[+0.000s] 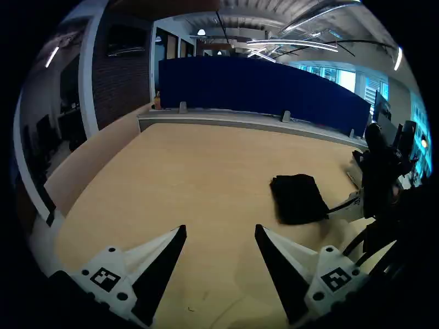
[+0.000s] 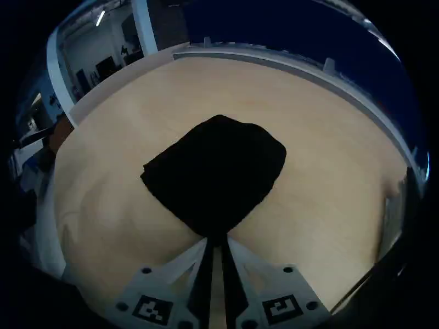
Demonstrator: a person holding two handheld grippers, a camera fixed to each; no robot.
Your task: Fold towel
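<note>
My left gripper [image 1: 219,233] hangs with its fingers wide apart over bare table [image 1: 197,170]. Open wood runs ahead to the far rim under the blue partition [image 1: 263,90]. My right gripper [image 2: 217,241] has its fingers pinched together on the near edge of the black towel [image 2: 217,170], a compact bundle mid-table, well apart from every table edge.

The black towel [image 2: 217,172] lies folded in a compact, slightly rumpled bundle on the light wooden table [image 2: 329,137].
</note>
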